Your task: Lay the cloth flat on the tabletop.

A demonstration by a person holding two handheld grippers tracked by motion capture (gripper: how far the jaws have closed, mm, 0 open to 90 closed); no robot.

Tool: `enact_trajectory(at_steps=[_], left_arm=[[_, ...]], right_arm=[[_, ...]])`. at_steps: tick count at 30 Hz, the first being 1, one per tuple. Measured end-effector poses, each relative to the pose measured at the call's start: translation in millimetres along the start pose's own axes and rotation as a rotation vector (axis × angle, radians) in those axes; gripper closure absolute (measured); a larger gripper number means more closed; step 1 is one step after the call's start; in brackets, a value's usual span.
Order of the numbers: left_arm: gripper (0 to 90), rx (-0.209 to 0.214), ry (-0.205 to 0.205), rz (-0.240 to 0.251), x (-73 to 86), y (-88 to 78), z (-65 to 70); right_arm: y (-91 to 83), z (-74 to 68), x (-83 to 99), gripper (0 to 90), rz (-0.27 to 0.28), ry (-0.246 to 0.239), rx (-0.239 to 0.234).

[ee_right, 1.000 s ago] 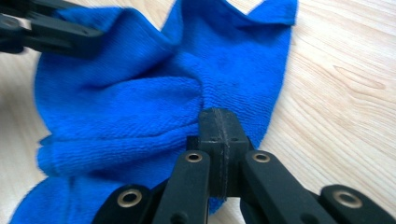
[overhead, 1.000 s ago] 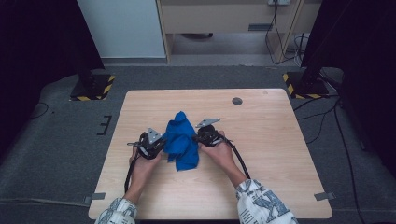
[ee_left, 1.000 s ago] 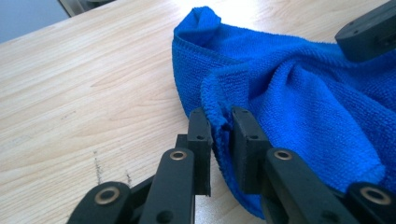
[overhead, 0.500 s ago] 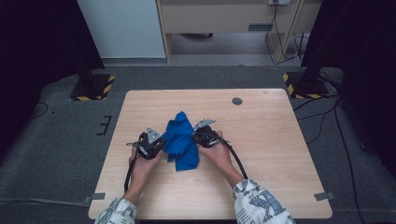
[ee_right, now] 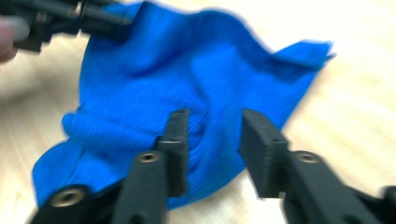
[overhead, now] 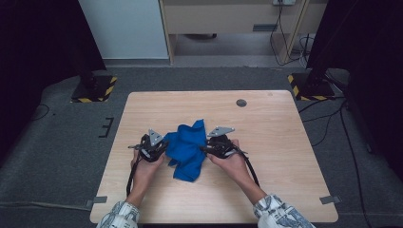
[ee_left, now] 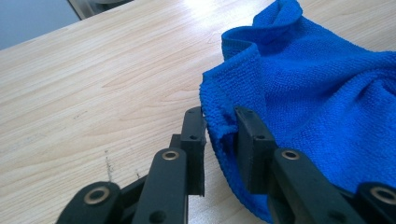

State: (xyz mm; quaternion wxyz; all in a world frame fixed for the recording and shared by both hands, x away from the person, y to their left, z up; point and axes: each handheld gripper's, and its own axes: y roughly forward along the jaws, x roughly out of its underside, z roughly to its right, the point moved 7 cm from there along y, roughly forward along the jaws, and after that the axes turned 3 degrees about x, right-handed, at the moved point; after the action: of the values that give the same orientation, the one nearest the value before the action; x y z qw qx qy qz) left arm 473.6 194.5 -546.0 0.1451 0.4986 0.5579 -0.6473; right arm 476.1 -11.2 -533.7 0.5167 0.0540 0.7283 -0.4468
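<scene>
High view: one pale wooden worktop (overhead: pixel 285 156), and on it a crumpled blue cloth (overhead: pixel 187 147) lying a little left of centre, nearer the person's edge than the far one.

Left hand-held gripper (overhead: pixel 164 146) — at the cloth's left border, held by the left hand (overhead: pixel 145 166). In the left gripper view a folded hem of the cloth (ee_left: pixel 322 93) runs between its two jaws, which stand a narrow gap apart; the hem touches the right jaw, but whether both pads press on it cannot be told.

Right hand-held gripper (overhead: pixel 205 148) — at the cloth's right border, held by the right hand (overhead: pixel 233 161). The right gripper view is blurred; its jaws have just been opening and stand apart with a clear gap, the cloth (ee_right: pixel 187 84) behind and below them, nothing pinched.

Other items on the worktop: a small dark round disc (overhead: pixel 241 102) near the far edge, well apart from the cloth and both hands. Nothing lies between the grippers and the cloth.

Surroundings: grey carpet (overhead: pixel 57 156); two black stands with yellow-and-black striped bases, one at the far left (overhead: pixel 92 90), one at the far right (overhead: pixel 309 88); a wooden cabinet (overhead: pixel 228 19) beyond the worktop; loose cables (overhead: pixel 332 118) on the floor at right — all clear of the work.
</scene>
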Motion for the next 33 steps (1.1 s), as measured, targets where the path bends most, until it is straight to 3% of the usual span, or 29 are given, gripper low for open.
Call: enact_trajectory(at_steps=[3,5,11,18,23,27,33], left_arm=[[74.6,0.001,0.001,0.002,-0.6,-1.3,0.1],[74.6,0.005,-0.001,0.007,-1.3,-1.8,1.1],[74.6,0.015,-0.003,0.013,-2.3,-2.4,2.7],[74.6,0.028,-0.006,0.017,-3.2,-3.6,4.9],[74.6,0.032,-0.004,0.017,-3.8,-3.9,6.8],[74.6,0.034,-0.002,0.023,-4.7,-4.1,8.1],[74.6,0.037,-0.004,0.024,-5.1,-4.4,8.3]], right_arm=[[1.8,11.8,-9.8,55.6,0.023,0.025,0.028],[13.1,28.2,-18.4,57.6,0.03,0.047,0.071],[42.4,50.2,-27.6,59.5,0.037,0.11,0.117],[70.2,56.4,-36.0,49.6,0.015,0.125,0.135],[83.5,55.9,-35.1,35.6,-0.016,0.124,0.152],[90.4,56.4,-33.2,34.2,-0.032,0.12,0.159],[99.4,53.0,-33.5,64.1,-0.036,0.104,0.153]])
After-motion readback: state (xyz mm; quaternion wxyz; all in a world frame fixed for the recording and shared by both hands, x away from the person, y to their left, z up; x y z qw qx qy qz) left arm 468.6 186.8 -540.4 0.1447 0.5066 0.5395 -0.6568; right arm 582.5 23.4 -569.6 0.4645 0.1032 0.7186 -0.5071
